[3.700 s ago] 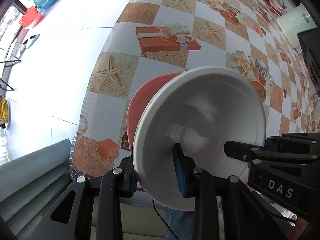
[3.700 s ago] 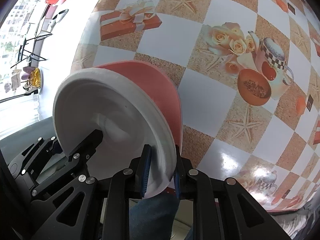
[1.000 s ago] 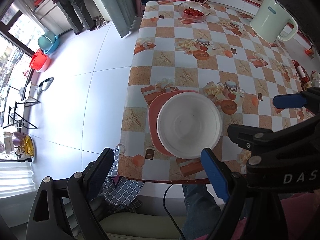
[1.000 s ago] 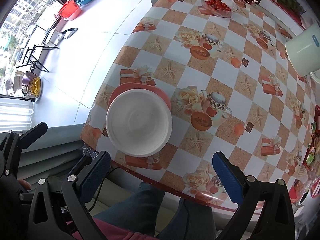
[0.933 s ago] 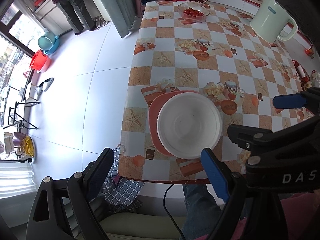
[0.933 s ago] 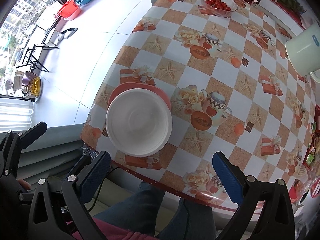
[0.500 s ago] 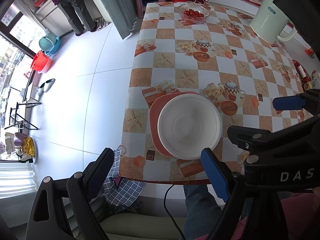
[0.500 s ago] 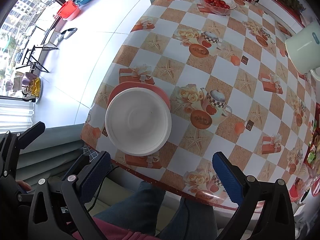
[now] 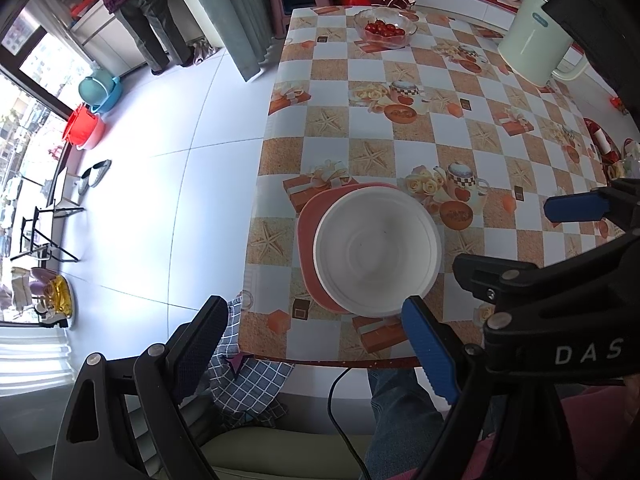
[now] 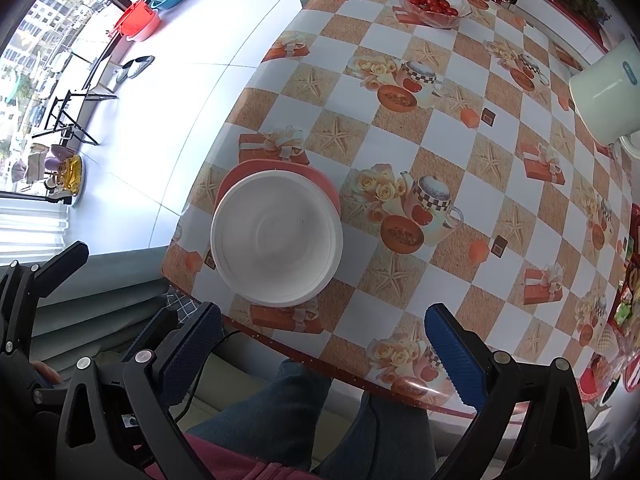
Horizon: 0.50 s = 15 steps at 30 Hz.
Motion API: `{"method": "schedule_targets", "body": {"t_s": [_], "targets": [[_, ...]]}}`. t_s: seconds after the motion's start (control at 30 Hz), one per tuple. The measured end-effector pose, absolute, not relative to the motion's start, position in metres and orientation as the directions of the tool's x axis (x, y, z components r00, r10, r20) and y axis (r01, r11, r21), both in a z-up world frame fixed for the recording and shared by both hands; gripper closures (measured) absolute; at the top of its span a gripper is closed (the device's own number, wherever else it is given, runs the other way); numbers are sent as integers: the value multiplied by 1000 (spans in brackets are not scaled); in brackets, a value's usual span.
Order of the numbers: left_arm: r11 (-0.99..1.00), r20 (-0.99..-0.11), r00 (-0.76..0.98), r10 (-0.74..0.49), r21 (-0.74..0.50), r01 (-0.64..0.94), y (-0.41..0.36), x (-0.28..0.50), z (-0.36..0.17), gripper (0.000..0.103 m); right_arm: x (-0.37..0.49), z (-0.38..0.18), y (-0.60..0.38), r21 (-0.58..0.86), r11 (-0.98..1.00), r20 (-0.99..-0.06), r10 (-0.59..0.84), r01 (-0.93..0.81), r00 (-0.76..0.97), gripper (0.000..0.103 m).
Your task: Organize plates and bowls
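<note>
A white bowl [image 9: 378, 254] sits upright on a pink plate [image 9: 310, 232] near the front edge of the checkered table [image 9: 440, 152]. The bowl [image 10: 276, 238] and the plate [image 10: 320, 184] also show in the right wrist view. My left gripper [image 9: 316, 340] is open and empty, held high above the table's front edge. My right gripper [image 10: 320, 344] is open and empty too, high above the front edge and to the right of the bowl. One blue pad of the right gripper shows at the right of the left wrist view.
A glass bowl of tomatoes [image 9: 386, 28] stands at the table's far end. A pale green kettle [image 9: 534, 52] stands at the far right. The person's legs [image 10: 304, 412] are under the front edge. A person stands on the floor at far left [image 9: 136, 8].
Both grippers were shut on the bowl's rim 3.7 s ago; they have let go, opened and risen high. Over the last second the views shift only slightly.
</note>
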<state>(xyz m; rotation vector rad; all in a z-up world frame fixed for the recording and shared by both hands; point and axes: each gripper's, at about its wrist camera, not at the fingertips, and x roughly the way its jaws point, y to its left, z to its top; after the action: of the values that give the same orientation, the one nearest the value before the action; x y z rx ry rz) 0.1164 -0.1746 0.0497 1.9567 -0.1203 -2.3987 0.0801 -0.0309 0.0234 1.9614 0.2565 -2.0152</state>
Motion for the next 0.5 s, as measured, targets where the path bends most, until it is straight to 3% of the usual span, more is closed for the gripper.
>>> {"method": "schedule_targets", "body": {"t_s": [0.5], "targets": [[-995, -974, -206, -92, 98, -19, -175, 116, 51, 12, 79, 24, -30, 91, -929, -995, -100, 358, -6, 1]]}}
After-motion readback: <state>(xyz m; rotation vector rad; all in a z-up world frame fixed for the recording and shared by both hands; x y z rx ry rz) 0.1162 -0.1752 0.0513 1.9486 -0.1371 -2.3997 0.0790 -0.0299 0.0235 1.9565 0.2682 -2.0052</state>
